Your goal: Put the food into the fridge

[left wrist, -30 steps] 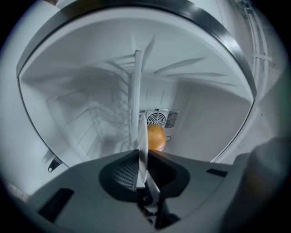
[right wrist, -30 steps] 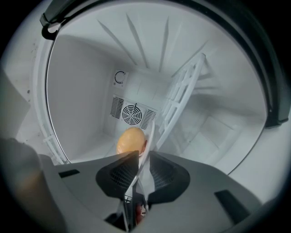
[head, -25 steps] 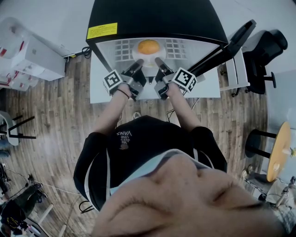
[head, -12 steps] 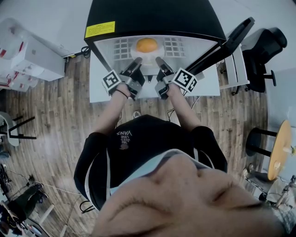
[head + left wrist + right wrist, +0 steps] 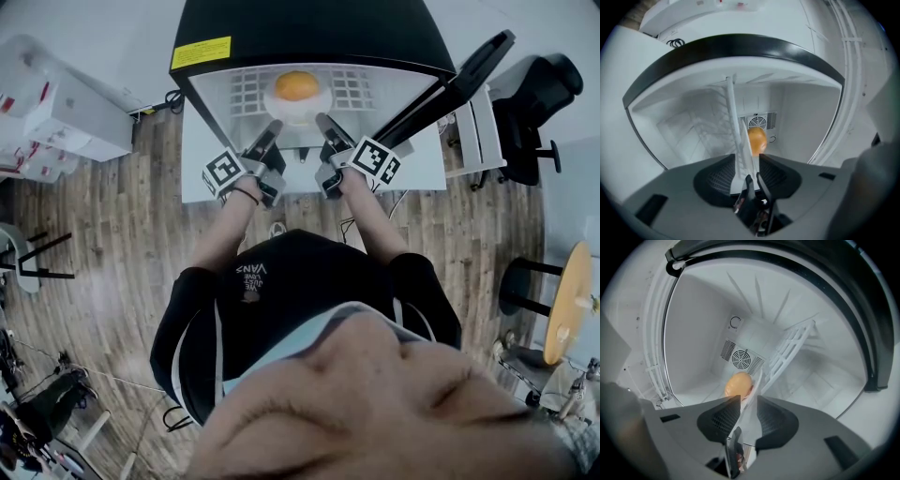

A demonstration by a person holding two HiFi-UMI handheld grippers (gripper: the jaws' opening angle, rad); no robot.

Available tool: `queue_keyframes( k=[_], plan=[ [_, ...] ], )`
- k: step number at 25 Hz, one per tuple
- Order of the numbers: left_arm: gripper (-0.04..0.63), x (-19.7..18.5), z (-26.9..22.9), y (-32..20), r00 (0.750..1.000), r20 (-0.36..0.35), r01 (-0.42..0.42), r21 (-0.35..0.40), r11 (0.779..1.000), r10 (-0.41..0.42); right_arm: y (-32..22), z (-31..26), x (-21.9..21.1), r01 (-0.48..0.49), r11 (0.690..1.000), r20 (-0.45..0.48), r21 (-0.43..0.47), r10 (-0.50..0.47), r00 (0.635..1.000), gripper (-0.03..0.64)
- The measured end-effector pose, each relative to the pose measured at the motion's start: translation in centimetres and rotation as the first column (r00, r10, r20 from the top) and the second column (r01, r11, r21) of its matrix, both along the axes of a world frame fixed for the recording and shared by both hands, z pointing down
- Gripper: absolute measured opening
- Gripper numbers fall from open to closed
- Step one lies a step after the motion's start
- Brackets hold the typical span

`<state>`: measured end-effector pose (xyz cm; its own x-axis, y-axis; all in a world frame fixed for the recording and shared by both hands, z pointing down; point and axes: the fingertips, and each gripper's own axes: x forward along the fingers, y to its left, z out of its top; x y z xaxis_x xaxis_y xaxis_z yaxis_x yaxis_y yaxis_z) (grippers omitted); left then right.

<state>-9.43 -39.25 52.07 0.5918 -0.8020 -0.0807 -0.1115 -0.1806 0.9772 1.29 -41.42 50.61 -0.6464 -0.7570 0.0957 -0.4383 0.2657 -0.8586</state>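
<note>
The orange lies on the plate inside the fridge. The left gripper is at its seven o'clock, the right gripper at five.

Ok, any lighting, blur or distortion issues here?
Head view: heavy fisheye bend, a blur patch fills the bottom, the black fridge is evenly lit inside. Left gripper view: dark vignetted corners, round orange food sharp. Right gripper view: same vignette; flat white plate rim looks soft between the right claw pads.

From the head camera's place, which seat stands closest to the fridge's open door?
The black office chair, just right of the door. The dark round stool and the pale stool at far left stand much farther off.
</note>
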Motion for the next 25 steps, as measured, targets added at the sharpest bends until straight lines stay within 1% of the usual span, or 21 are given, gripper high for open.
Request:
queue_keyframes(
  k=[5,8,11,14,16,18,21,25],
  plan=[
    [0.137,-0.1,-0.4,0.8,0.995,0.098,0.002,0.049,0.999,-0.007,0.3,-0.5,0.3,-0.002,0.999,-0.049,0.046,0.004,0.999,0.098],
    [0.135,-0.6,-0.5,1.2,0.981,0.193,0.021,0.078,0.997,-0.035,0.6,-0.8,0.4,0.000,0.998,-0.076,0.068,0.005,0.997,0.098],
    [0.135,-0.9,-0.8,1.5,0.958,0.282,0.027,0.120,0.992,-0.060,1.0,-0.9,0.7,0.001,0.996,-0.131,0.093,0.012,0.991,0.098],
    [0.132,-1.1,-1.4,1.7,0.937,0.337,0.032,0.162,0.986,-0.085,1.3,-1.1,0.8,0.010,0.993,-0.167,0.116,0.009,0.986,0.097],
    [0.118,-1.0,-1.9,1.9,0.923,0.373,0.028,0.193,0.981,-0.100,1.6,-1.2,0.7,0.020,0.992,-0.180,0.127,0.004,0.984,0.092],
    [0.105,-0.8,-2.1,2.2,0.906,0.411,0.014,0.219,0.976,-0.106,1.9,-1.3,0.7,0.028,0.990,-0.201,0.141,0.001,0.980,0.072],
    [0.098,-0.6,-2.0,2.6,0.876,0.472,-0.018,0.235,0.972,-0.098,2.2,-1.6,0.8,0.040,0.982,-0.260,0.184,0.009,0.966,0.057],
    [0.085,0.0,-2.1,3.0,0.828,0.553,-0.073,0.267,0.961,-0.091,2.5,-2.0,0.8,0.058,0.972,-0.321,0.226,0.018,0.947,0.034]
  ],
)
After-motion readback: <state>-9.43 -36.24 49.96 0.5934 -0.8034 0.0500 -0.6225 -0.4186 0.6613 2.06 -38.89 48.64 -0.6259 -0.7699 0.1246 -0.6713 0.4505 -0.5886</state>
